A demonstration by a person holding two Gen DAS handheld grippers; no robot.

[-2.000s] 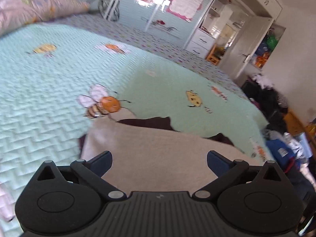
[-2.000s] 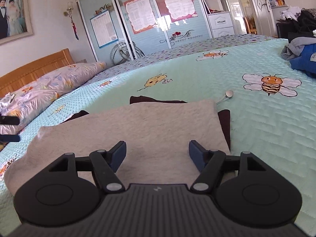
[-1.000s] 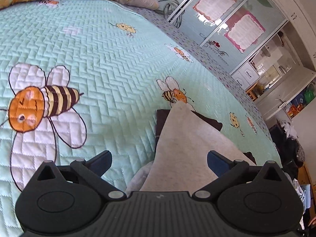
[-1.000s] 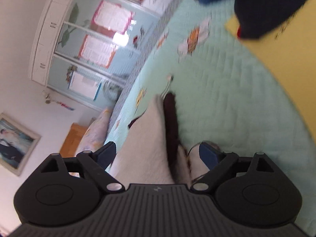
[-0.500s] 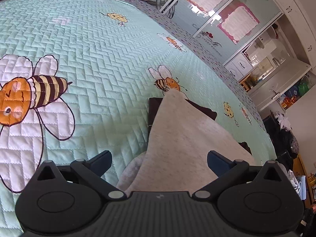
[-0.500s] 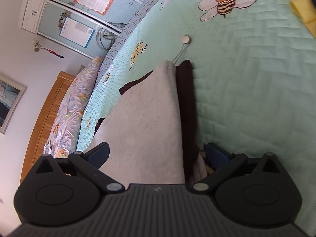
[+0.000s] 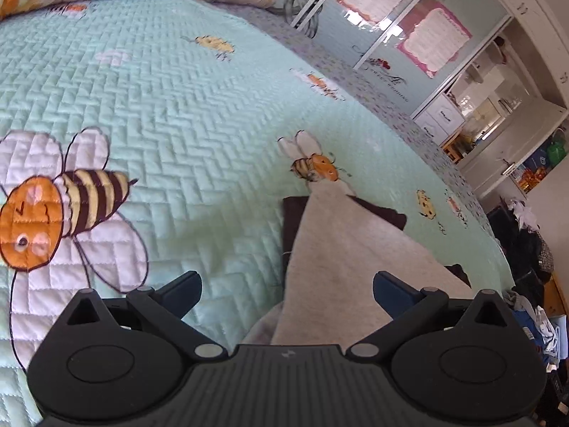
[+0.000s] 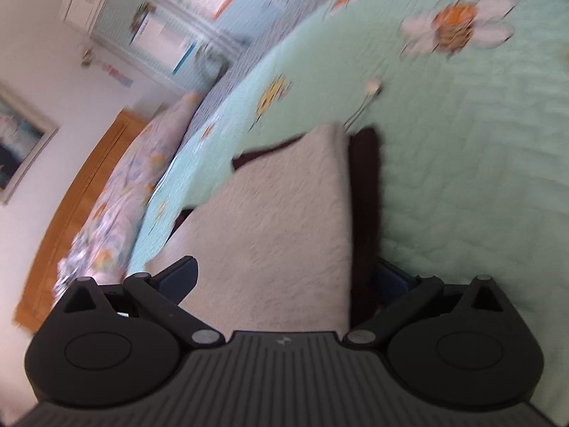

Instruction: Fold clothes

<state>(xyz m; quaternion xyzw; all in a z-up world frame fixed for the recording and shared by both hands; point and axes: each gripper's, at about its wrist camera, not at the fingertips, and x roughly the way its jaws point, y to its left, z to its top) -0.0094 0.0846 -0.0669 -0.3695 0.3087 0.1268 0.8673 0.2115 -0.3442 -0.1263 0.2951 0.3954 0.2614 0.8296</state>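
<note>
The grey garment (image 7: 359, 267) lies flat on the mint bed quilt (image 7: 185, 114) on top of a dark garment (image 8: 364, 192), whose edge shows along its sides, and both claws stand at its near end, one at each side edge. The left claw (image 7: 286, 290) is wide open with nothing between its pads, and the right claw (image 8: 284, 277) is wide open too and grips nothing. I judge that the step in hand is taking hold for a fold, so the next move calls for closing each claw on a near corner.
</note>
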